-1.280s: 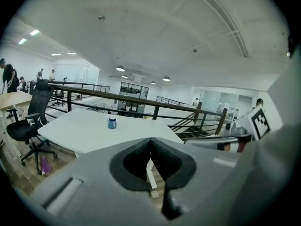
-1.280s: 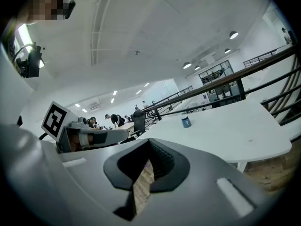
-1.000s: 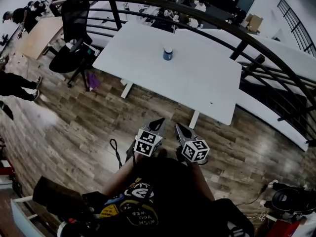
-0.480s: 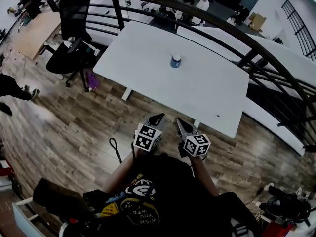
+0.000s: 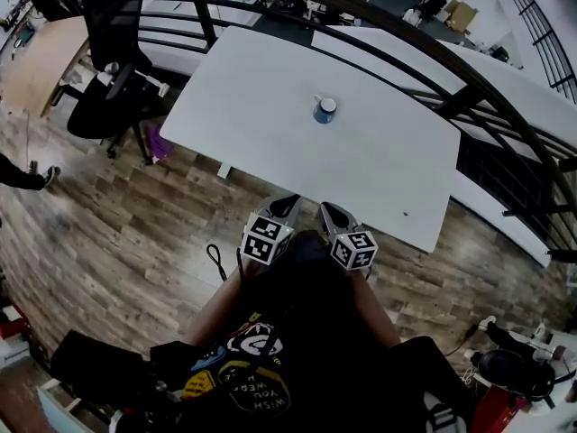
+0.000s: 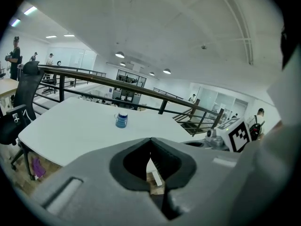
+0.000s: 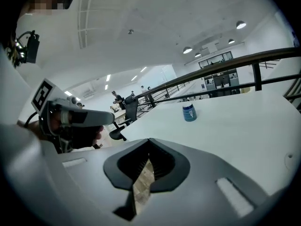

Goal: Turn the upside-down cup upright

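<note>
A small blue cup (image 5: 325, 110) stands upside down, its pale base up, near the middle of a white table (image 5: 261, 115). It also shows far ahead as the cup (image 6: 121, 120) in the left gripper view and the cup (image 7: 189, 112) in the right gripper view. My left gripper (image 5: 291, 204) and right gripper (image 5: 325, 208) are held side by side over the wooden floor just short of the table's near edge. Both are shut with nothing between the jaws. In the left gripper view the left gripper (image 6: 150, 141) has its tips touching; so does the right gripper (image 7: 149, 142) in its own view.
A black office chair (image 5: 106, 70) stands left of the table. A dark curved railing (image 5: 433, 43) runs behind it, with more white tables (image 5: 505, 79) beyond. A black cable loop (image 5: 215, 260) lies on the floor by my left side. People walk at the far left.
Both grippers and I have moved forward toward the table; its near edge is now just ahead of the jaws and the cup looks closer. The jaws stayed shut.
</note>
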Tool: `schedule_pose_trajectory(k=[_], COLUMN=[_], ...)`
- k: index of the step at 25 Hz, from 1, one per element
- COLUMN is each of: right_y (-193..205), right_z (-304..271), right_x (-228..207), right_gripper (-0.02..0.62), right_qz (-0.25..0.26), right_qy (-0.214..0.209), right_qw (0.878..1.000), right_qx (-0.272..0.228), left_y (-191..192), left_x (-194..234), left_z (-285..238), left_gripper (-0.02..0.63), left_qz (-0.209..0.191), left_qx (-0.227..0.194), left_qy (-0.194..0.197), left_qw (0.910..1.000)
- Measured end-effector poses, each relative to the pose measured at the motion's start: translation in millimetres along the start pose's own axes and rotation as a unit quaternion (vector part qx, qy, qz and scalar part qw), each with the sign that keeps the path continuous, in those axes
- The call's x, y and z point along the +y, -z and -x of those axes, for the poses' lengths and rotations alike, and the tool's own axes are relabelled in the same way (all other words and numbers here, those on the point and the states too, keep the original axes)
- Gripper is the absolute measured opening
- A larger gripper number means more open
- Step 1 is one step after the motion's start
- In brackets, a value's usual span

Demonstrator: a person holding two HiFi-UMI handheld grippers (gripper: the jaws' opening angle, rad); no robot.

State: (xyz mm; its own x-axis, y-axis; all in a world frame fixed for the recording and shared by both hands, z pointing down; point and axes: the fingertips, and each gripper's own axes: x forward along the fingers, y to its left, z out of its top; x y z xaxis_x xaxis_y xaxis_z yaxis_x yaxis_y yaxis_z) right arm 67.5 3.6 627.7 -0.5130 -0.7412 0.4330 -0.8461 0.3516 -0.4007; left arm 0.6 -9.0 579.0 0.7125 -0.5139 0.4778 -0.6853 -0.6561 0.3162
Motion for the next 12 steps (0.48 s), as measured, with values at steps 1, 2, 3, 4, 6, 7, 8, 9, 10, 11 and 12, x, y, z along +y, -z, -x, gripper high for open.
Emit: schedule_pose_trajectory(k=[1,2,3,4,6,7,8,9,10,11,12], right_y=[4.3,7.8,10.0,10.0,4.0,-0.4,-5.3,-10.9,-17.6,-26.0,-36.0], right_z=[-10.2,-22.0,-35.3,-49.5,-78.7,-93.4,-108.3,-123.6,-139.5,-156.2,-173.9], right_x=[-9.0,-20.2,-33.5,-48.1,-78.9,-94.0,-108.4,-121.9,-134.3,-145.2,-154.6], right_gripper=[0.004,0.016,0.032,0.059,0.105,0.132,0.148,0.176,0.201,0.223,0.242], right_qz=[0.006,0.014,0.023,0.031,0.049,0.060,0.071,0.079,0.084,0.085,0.083], right_qy=[0.006,0.013,0.021,0.030,0.050,0.059,0.066,0.072,0.075,0.075,0.072], right_qw=[1.000,1.000,0.999,0.999,0.997,0.996,0.995,0.994,0.993,0.993,0.993], right_qx=[0.004,0.009,0.014,0.017,0.019,0.021,0.026,0.030,0.034,0.036,0.035], left_y=[0.0,-0.4,-1.8,-4.5,-13.6,-18.8,-24.0,-28.7,-32.9,-36.7,-40.1], left_x=[6.8,14.5,22.7,30.9,46.2,53.5,60.9,68.3,75.9,83.7,92.1], left_z=[-4.1,-9.3,-15.7,-22.6,-36.6,-43.0,-48.9,-54.3,-59.0,-63.4,-67.7], left_gripper=[0.006,0.006,0.006,0.006,0.006,0.006,0.006,0.006,0.006,0.006,0.006], left_qz=[0.002,0.003,0.005,0.005,0.000,-0.005,-0.009,-0.011,-0.010,-0.008,-0.006], left_qx=[0.002,0.003,0.004,0.007,0.015,0.019,0.023,0.027,0.032,0.038,0.046], left_qy=[-0.003,-0.006,-0.009,-0.010,-0.013,-0.017,-0.023,-0.031,-0.038,-0.045,-0.051], left_qw=[1.0000,1.0000,0.9999,0.9999,0.9998,0.9997,0.9994,0.9991,0.9987,0.9982,0.9977])
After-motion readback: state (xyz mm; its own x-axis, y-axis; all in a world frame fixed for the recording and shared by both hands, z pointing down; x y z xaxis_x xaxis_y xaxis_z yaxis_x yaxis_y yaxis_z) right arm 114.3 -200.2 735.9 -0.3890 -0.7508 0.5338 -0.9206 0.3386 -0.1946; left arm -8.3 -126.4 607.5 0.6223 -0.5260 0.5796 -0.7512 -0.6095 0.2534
